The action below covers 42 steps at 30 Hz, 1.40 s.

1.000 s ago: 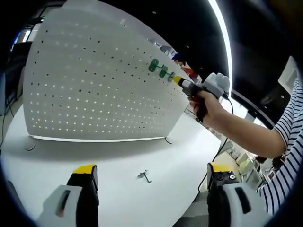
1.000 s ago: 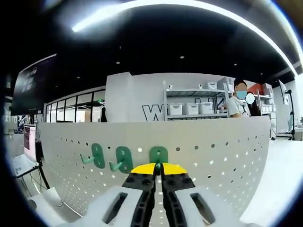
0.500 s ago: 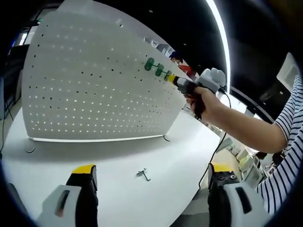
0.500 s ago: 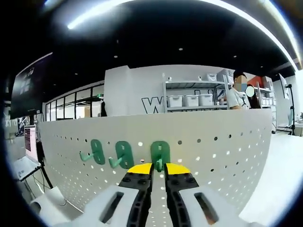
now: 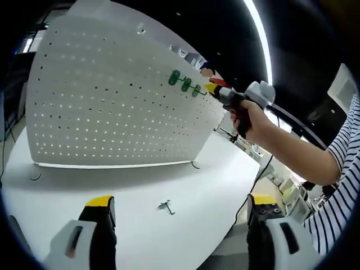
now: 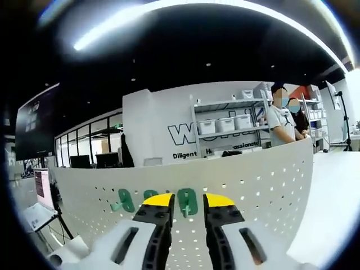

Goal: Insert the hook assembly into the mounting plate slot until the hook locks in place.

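- The task is judged to be nearly done: 3 green hooks are seen seated in a row near the upper edge of the white pegboard [image 5: 112,95], which stands upright on the white desk [image 5: 185,185].
- The newest green hook [image 6: 187,201] sits on the board between the jaws of the right tongs [image 6: 187,202], which stand apart and grip nothing.
- Whether this hook is locked cannot be told.
- In the left gripper view the right tongs [image 5: 212,89] are held just beside the hook row [image 5: 184,84].
- A small metal hook [image 5: 165,207] lies loose on the desk.
- The left tongs [image 5: 180,205] are wide open and empty, low over the desk.
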Available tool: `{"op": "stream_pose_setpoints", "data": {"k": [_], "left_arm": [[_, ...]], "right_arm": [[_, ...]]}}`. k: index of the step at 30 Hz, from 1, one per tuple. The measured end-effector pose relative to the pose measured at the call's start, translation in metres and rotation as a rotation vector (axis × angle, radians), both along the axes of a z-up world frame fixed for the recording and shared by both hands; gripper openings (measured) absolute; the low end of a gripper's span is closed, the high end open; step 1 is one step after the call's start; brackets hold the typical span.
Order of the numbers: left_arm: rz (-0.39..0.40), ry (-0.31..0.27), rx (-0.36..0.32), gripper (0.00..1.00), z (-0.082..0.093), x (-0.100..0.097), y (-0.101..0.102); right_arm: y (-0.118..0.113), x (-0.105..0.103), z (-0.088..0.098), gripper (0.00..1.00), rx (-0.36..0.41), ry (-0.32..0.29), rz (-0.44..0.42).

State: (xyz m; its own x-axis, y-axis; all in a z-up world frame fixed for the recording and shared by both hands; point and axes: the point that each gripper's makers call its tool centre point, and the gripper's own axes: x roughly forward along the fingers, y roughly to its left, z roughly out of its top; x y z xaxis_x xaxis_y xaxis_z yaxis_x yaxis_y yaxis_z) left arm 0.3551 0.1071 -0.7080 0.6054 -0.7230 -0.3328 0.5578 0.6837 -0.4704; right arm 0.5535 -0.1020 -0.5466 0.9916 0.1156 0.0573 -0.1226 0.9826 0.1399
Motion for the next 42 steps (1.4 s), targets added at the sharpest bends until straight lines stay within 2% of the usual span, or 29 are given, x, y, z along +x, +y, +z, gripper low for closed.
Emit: {"op": "stream_pose_setpoints", "data": {"k": [4,6,13,20,24,27,30,33,35,42], "left_arm": [[-0.012,-0.005,0.0,1.0,0.003,-0.003,-0.004],[-0.017,-0.008,-0.001,1.0,0.003,-0.005,-0.005],[-0.017,-0.011,0.007,1.0,0.001,-0.01,-0.003],[-0.023,0.004,0.014,1.0,-0.005,-0.018,-0.004],[-0.023,0.011,0.019,1.0,-0.008,-0.02,-0.003],[-0.023,0.014,0.026,1.0,-0.01,-0.021,-0.002],[-0.026,0.014,0.039,1.0,-0.013,-0.023,-0.001],[-0.03,0.023,0.049,1.0,-0.018,-0.025,-0.001],[-0.037,0.032,0.054,1.0,-0.022,-0.028,-0.003],[-0.066,0.047,0.092,1.0,-0.032,-0.035,-0.004]], "right_arm": [[0.004,-0.013,-0.003,0.22,-0.04,0.004,0.017],[0.005,-0.02,-0.012,0.22,-0.079,0.036,0.033],[-0.001,-0.046,-0.038,0.31,-0.098,0.091,0.021],[0.005,-0.074,-0.08,0.38,-0.127,0.186,0.053],[0.006,-0.088,-0.1,0.38,-0.12,0.247,0.076],[0.005,-0.1,-0.111,0.38,-0.131,0.27,0.083],[0.003,-0.116,-0.127,0.41,-0.156,0.308,0.096],[0.005,-0.132,-0.147,0.42,-0.137,0.367,0.12],[0.007,-0.144,-0.158,0.42,-0.164,0.389,0.14],[0.007,-0.181,-0.185,0.42,-0.176,0.467,0.187]]}}
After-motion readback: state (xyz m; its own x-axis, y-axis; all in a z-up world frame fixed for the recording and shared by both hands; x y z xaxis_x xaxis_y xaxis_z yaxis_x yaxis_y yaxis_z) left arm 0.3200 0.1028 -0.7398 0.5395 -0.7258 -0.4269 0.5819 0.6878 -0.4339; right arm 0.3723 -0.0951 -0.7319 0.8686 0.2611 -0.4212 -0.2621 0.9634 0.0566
